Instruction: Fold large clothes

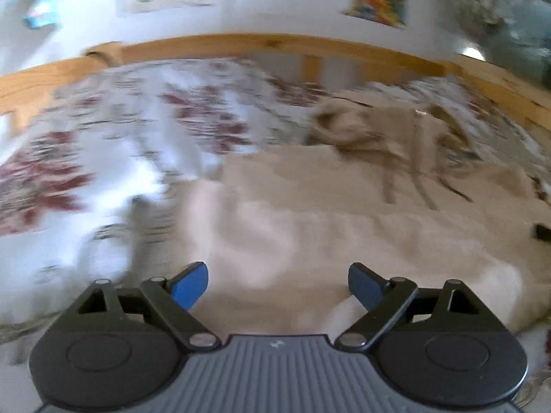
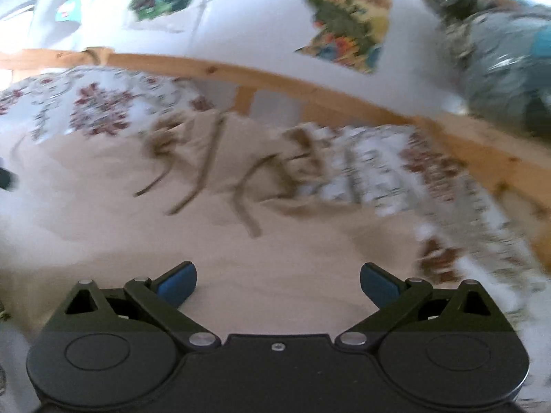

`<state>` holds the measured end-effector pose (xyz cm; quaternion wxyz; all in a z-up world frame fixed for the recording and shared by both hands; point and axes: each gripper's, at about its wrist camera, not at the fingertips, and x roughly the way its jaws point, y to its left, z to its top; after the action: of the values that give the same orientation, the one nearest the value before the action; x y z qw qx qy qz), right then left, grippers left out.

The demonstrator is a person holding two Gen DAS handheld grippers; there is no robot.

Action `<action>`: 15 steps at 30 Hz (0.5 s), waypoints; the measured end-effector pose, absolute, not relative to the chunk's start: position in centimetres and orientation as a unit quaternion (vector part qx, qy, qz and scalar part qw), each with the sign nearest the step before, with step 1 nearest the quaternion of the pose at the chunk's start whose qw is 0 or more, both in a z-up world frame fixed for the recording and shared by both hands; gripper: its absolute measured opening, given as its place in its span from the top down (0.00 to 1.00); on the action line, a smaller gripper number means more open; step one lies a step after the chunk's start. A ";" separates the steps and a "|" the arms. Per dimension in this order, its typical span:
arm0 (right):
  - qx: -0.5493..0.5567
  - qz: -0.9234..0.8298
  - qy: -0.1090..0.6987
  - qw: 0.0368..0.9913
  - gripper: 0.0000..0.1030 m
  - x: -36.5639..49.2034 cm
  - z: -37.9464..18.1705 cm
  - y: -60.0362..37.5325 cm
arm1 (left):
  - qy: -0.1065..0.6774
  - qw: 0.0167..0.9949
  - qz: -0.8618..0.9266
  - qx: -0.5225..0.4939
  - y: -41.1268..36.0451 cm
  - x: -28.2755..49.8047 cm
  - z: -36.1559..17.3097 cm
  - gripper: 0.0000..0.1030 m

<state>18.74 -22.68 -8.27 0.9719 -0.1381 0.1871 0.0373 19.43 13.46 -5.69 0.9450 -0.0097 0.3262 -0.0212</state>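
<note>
While both views blur, I line up a grasp.
Garment: beige garment (image 1: 344,213) spread flat on floral bedspread (image 1: 113,144).
Left gripper (image 1: 277,287): spread, empty, over garment's near edge.
Right gripper (image 2: 277,284): spread, empty, over garment.
Advice: pinch matching garment corners, lift evenly.

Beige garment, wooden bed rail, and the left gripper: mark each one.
beige garment (image 1: 310,227), left wrist view, on its flat middle panel.
wooden bed rail (image 2: 310,86), right wrist view, on the top bar.
left gripper (image 1: 278,284), left wrist view, midway between the open blue fingertips.

Beige garment (image 1: 310,213) on white bedspread (image 1: 113,130) patterned with maroon flowers.
</note>
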 end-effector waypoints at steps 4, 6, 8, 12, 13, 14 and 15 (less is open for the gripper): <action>-0.134 -0.038 0.218 0.966 0.01 19.7 -8.7 -24.7 | 0.352 0.936 -0.013 -0.019 15.2 19.5 -7.0 0.14; -0.126 -0.053 0.249 0.959 0.01 20.7 -9.9 -25.5 | 0.347 0.938 -0.011 -0.002 14.7 19.8 -7.5 0.13; -0.112 -0.049 0.269 0.955 0.01 21.5 -11.4 -26.0 | 0.345 0.938 -0.014 0.006 14.6 20.2 -8.2 0.12; -0.098 -0.044 0.275 0.955 0.01 21.4 -11.5 -26.3 | 0.366 0.930 -0.004 -0.028 15.7 21.0 -8.1 0.07; -0.097 -0.042 0.271 0.957 0.01 21.2 -11.5 -26.3 | 0.369 0.929 0.000 -0.037 15.9 20.9 -7.8 0.07; -0.094 -0.040 0.269 0.958 0.01 21.1 -11.3 -26.3 | 0.370 0.928 0.001 -0.050 16.0 20.7 -7.3 0.07; -0.092 -0.039 0.263 0.960 0.01 20.9 -11.0 -26.4 | 0.370 0.927 -0.002 -0.060 16.2 20.5 -6.9 0.07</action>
<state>20.86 -26.35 -10.96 0.9596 -0.0919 0.2629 -0.0389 20.47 16.17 -6.85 0.9271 -0.0602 0.3700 -0.0021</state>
